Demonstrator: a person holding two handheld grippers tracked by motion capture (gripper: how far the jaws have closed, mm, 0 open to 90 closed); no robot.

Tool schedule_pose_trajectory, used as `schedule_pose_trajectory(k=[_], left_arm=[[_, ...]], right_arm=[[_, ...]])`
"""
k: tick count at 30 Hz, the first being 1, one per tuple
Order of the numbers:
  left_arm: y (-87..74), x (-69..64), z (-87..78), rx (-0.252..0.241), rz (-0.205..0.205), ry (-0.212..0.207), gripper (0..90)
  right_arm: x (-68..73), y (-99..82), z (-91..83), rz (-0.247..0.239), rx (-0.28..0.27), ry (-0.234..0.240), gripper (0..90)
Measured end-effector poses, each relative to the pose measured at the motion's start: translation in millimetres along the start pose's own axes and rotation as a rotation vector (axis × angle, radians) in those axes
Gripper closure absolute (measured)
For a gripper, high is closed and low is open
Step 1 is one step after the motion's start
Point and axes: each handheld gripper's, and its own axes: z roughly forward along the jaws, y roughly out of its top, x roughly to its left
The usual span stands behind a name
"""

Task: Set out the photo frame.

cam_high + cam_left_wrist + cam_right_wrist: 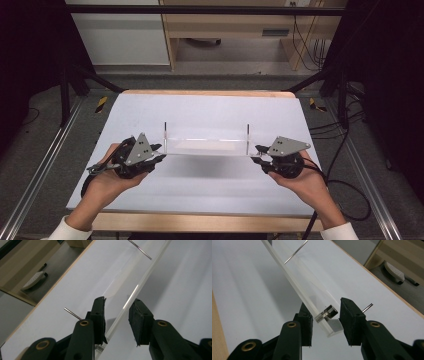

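My left gripper (116,315) has its jaws part open astride the near long edge of the clear acrylic plate (205,146); from the left gripper view one pad seems to sit at the plate's edge and the other stands off it with a gap, so I do not read this as a grip. My right gripper (324,320) is much the same at the other end: its jaws straddle the plate's corner, where a small metal stud (329,312) is set into the acrylic, and daylight shows between the right-hand pad and the stud, though I cannot tell whether the other pad touches. In the high view the plate lies flat across the middle of the white table top (210,180), with thin metal pins (247,132) standing up near its two ends and a hand at either end. I judge this to be the step of seating both grippers on the plate's ends before a two-handed lift. Next I would close both together onto the edge, evenly, and raise level so the plate does not twist or slip.
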Motion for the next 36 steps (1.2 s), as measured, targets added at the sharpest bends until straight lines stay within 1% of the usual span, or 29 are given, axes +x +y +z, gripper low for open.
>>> schedule_pose_trajectory(k=[2,4,7,10,11,12,13,14,15,16,20,21,22,24,25,27,29,33,34,36], left_arm=[[3.0,5.0,0.5,-0.013,-0.009,0.005,64.8],[6.6,10.6,1.3,-0.024,-0.012,0.013,63.4],[11.2,18.3,2.4,-0.051,-0.034,0.023,60.4],[15.0,25.1,0.9,-0.116,-0.068,0.035,56.6],[16.9,27.6,-0.3,-0.143,-0.086,0.042,54.1],[18.4,28.7,-1.1,-0.151,-0.093,0.054,51.4],[20.9,30.3,-2.5,-0.179,-0.117,0.063,48.6],[22.8,32.4,-4.4,-0.203,-0.129,0.063,45.1],[25.3,34.5,-6.6,-0.241,-0.157,0.076,43.2],[27.6,36.5,-8.5,-0.266,-0.184,0.085,38.4],[32.7,42.0,-16.4,-0.323,-0.256,0.112,28.0],[32.5,43.5,-18.4,-0.335,-0.273,0.113,25.9],[31.4,44.7,-20.2,-0.342,-0.286,0.116,23.7],[27.5,46.4,-24.3,-0.345,-0.306,0.147,20.0],[24.8,47.1,-26.4,-0.345,-0.316,0.155,17.9],[18.3,47.5,-30.1,-0.344,-0.345,0.159,15.6],[11.1,46.7,-31.9,-0.329,-0.356,0.167,13.5],[-8.6,42.6,-27.4,-0.294,-0.368,0.172,12.4],[-14.5,41.1,-24.5,-0.289,-0.382,0.164,12.4],[-27.6,37.5,-17.0,-0.259,-0.393,0.155,12.3]], right_arm=[[-3.8,4.4,0.3,0.007,0.006,-0.001,63.5],[-10.2,8.8,0.9,0.027,0.001,0.008,63.1],[-20.0,16.0,2.4,0.045,-0.001,0.015,63.0],[-27.7,21.3,4.0,0.058,-0.007,0.013,63.0],[-29.7,22.5,4.6,0.06,-0.011,0.014,63.0],[-32.8,24.3,5.2,0.063,-0.013,0.013,62.9],[-34.3,25.2,5.8,0.067,-0.015,0.014,62.9],[-36.8,26.6,6.4,0.071,-0.017,0.013,62.8],[-38.7,27.7,7.2,0.072,-0.021,0.012,62.8],[-40.9,29.0,7.9,0.076,-0.024,0.011,62.6],[-47.6,31.3,10.1,0.097,-0.043,0.01,62.0],[-49.2,32.0,10.9,0.101,-0.048,0.006,61.9],[-50.7,32.8,11.8,0.105,-0.053,0.002,61.8],[-53.9,34.5,13.3,0.111,-0.058,-0.007,61.7],[-55.5,35.2,14.2,0.115,-0.062,-0.009,61.6],[-58.8,36.5,16.1,0.122,-0.071,-0.013,61.5],[-62.0,37.8,17.9,0.125,-0.078,-0.023,61.4],[-67.6,40.2,22.2,0.14,-0.093,-0.042,60.9],[-69.3,40.9,23.3,0.141,-0.096,-0.047,60.8],[-72.6,42.1,25.7,0.148,-0.102,-0.054,60.7]])
